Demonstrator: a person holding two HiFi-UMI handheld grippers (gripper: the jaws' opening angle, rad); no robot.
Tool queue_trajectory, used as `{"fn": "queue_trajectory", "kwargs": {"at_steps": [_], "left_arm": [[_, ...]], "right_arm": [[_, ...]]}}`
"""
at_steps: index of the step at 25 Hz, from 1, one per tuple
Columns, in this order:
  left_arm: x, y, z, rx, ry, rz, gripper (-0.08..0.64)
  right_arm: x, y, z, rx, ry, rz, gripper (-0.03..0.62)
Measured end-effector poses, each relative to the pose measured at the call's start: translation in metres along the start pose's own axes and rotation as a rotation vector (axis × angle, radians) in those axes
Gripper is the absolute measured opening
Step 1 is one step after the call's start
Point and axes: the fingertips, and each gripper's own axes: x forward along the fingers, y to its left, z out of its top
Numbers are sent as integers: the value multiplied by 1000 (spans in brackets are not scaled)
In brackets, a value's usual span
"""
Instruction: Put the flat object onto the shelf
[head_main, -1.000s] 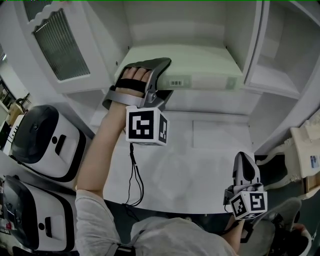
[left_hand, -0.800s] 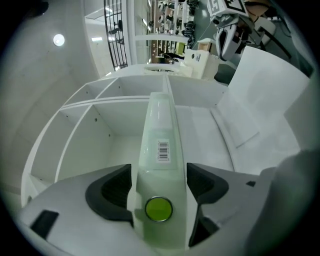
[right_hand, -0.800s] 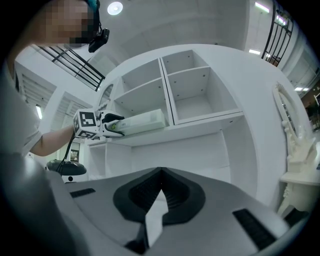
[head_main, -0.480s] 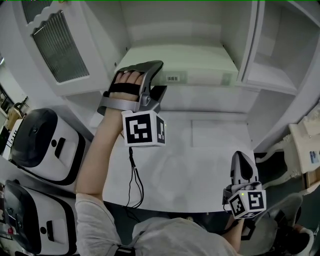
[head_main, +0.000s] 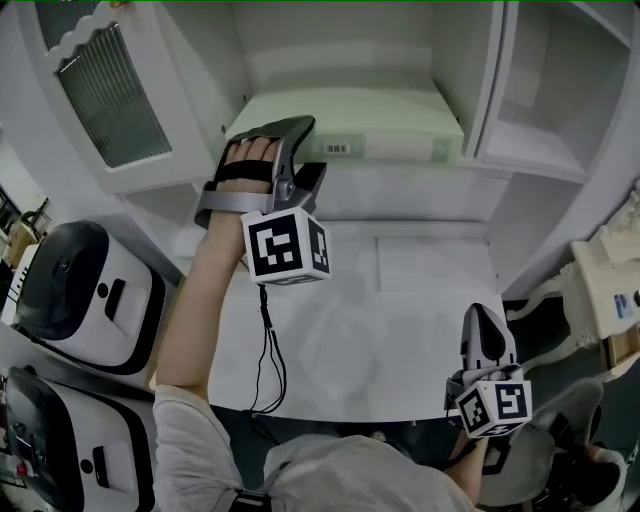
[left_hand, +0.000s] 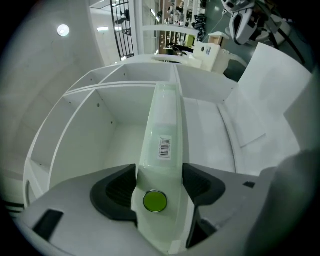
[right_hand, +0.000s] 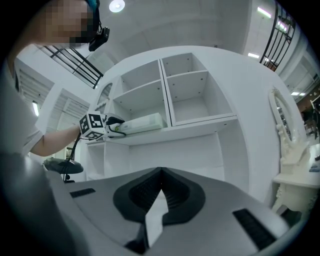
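Right gripper view: pale green flat plastic case (right_hand: 143, 123) lies on white cabinet shelf (right_hand: 173, 132).
Left gripper (left_hand: 159, 169): fingers (left_hand: 116, 192) pinch the case's near end.
Right gripper (right_hand: 161, 172): fingers (right_hand: 140, 192) pressed together, empty.

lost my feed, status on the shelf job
Left gripper shut on the case's near end. Right gripper shut, empty, down low. Case lying flat on the shelf. Nothing in the way.

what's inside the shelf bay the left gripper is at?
Only the pale green flat case, lying on the shelf board, near end between the left gripper's pads. Board beneath it is covered.
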Motion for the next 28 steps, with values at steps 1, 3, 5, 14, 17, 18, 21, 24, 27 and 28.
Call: {"fn": "queue_trajectory", "kwargs": {"at_steps": [1,3,5,14,17,18,21,24,27,28], "left_arm": [[-3,0,0,-26,-10,2,304],[-11,2,1,-92,-36,-4,304],[-22,4,3,-178,-69,-18,304],[-81,-3,-4,-583,-156,-28,107],[-99,-14,-12,-698,-146,-14,27],[-104,-19,-15,-737,-143,-13,18],[-120,-37,-21,-866,-143,-36,14],[-137,-59,-22,-981,-145,-62,14],[-152,-83,-21,-1078,-141,-89,14],[-157,-90,-20,-1108,-140,-95,14]], "right_arm": [[0,1,0,-2,1,3,5],[1,5,1,-5,3,13,5],[2,9,3,-8,5,27,5],[14,41,6,-27,14,140,6],[18,55,7,-42,17,188,6],[19,60,7,-46,19,203,6],[23,74,6,-56,26,245,6],[24,88,4,-64,34,281,5],[22,99,1,-68,42,311,5],[22,102,0,-68,44,318,6]]}}
